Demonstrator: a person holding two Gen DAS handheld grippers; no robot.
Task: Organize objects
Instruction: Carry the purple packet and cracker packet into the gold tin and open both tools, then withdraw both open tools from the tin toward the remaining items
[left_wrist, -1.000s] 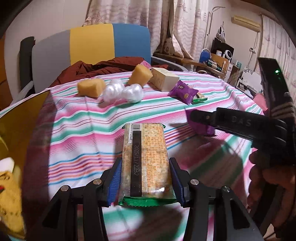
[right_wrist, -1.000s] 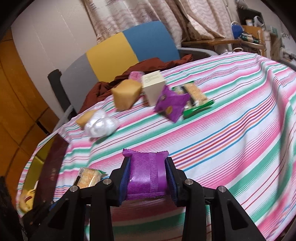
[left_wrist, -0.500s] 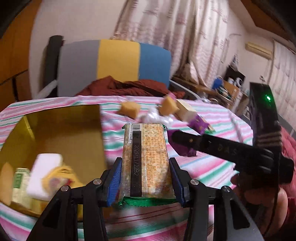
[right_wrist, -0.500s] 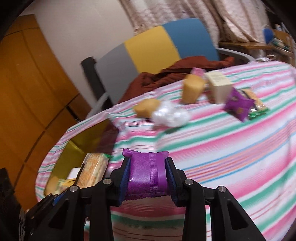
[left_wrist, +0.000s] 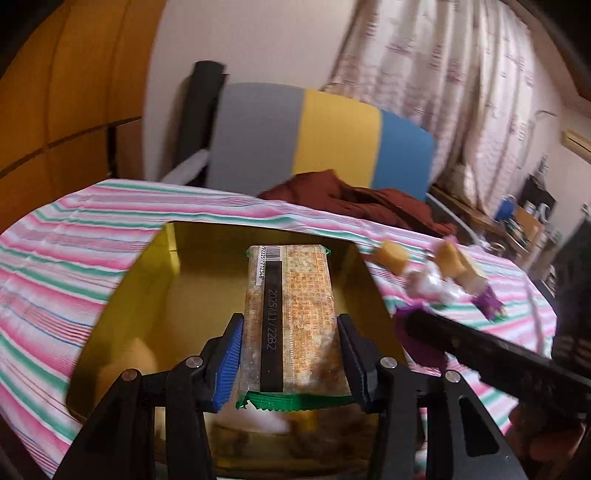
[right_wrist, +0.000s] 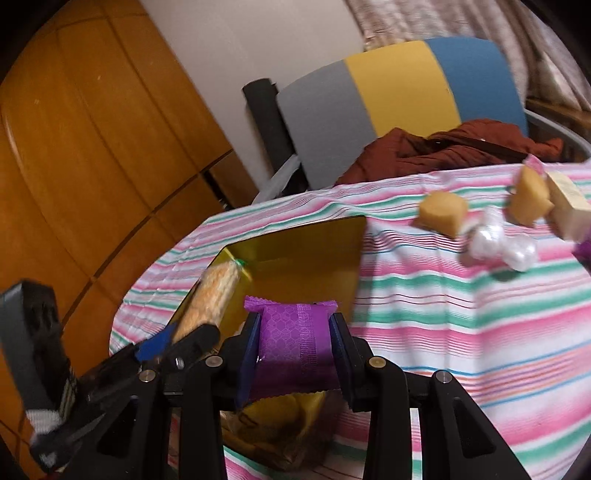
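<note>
The cracker packet (left_wrist: 291, 314) is clamped lengthwise between the blue pads of the left gripper (left_wrist: 290, 360), held above the open yellow box (left_wrist: 166, 258). The purple packet (right_wrist: 295, 347) is pinched by the right gripper (right_wrist: 293, 354), poised over the box's near edge on the striped tablecloth (right_wrist: 461, 314).

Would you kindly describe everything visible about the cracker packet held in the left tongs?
The cracker packet is a long, clear plastic sleeve showing orange-brown crackers, with green crimped ends, a barcode label and a black strip printed 2025/11/22B2. The left tongs clamp its near end between blue-padded fingers, shut on both long edges. It points forward, held above the open gold box; nothing else appears to touch it.
</note>
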